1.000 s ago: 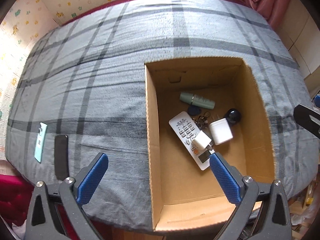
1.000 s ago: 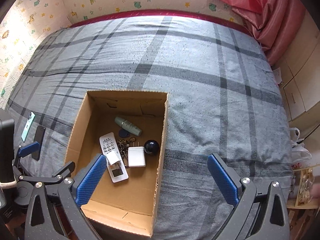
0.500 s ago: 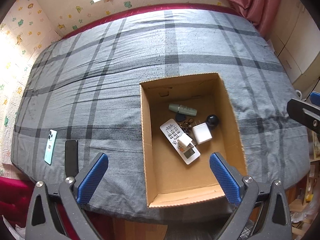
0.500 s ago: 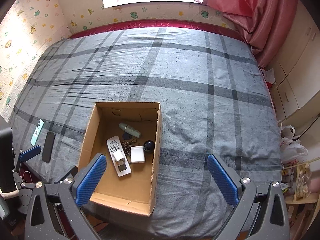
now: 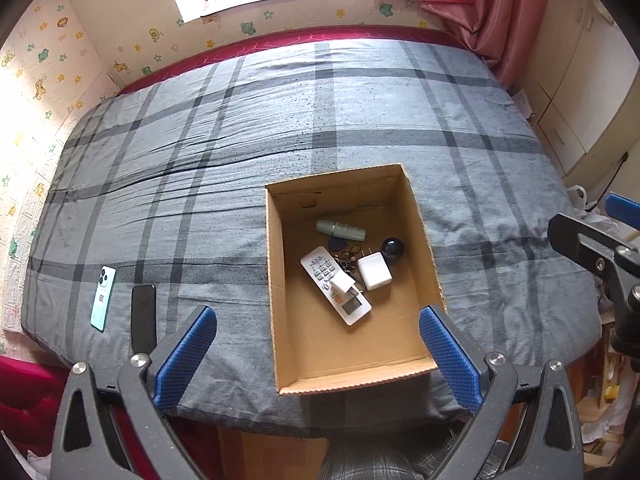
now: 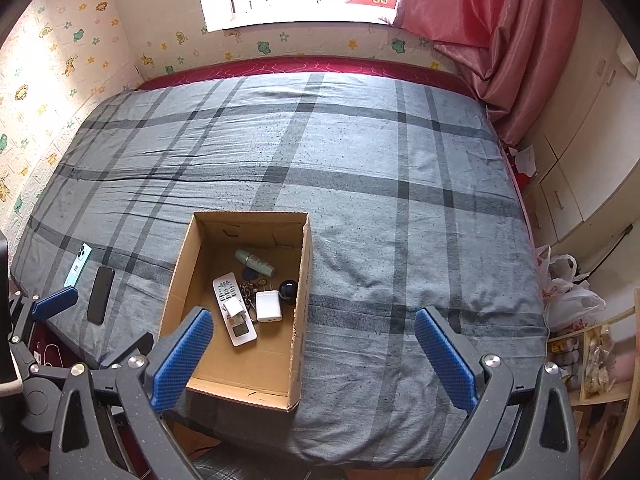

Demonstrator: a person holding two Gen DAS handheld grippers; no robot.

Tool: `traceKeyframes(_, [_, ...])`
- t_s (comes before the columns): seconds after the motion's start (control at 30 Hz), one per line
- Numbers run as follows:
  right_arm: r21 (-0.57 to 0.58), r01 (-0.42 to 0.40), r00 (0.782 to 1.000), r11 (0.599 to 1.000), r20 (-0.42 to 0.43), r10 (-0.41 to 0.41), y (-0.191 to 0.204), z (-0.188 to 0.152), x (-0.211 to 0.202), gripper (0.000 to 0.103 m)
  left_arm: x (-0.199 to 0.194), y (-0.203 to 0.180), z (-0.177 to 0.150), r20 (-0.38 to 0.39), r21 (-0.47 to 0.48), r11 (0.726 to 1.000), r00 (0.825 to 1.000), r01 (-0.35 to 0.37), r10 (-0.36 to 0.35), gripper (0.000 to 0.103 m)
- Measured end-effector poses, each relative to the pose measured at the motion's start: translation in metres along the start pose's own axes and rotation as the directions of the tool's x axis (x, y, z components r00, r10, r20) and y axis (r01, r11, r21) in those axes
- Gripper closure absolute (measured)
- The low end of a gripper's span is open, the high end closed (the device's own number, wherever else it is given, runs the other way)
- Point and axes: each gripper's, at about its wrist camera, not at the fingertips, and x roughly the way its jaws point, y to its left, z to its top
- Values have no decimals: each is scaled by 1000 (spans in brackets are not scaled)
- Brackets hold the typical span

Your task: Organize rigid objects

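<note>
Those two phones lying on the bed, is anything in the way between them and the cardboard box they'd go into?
Nothing visible. The black phone and the teal phone lie flat on the blanket to the left of the box, with only bare bedding between. The box's top is open; its left wall is the only thing to lift over.

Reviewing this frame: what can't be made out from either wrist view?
- Keys: too small in both views to count.
- Remote: button labels unreadable, partly covered by the small charger.
- Black phone: near end hidden behind the left gripper in its own view.
- Box: near inside wall hidden in both views.
</note>
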Motion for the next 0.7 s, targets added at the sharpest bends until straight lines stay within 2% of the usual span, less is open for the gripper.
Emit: traceKeyframes(0.7, [28,13,1000,1000,10,-13,-13,-8,-9,0,-5,-23,-7,-12,42,999,1000,7,-6,0])
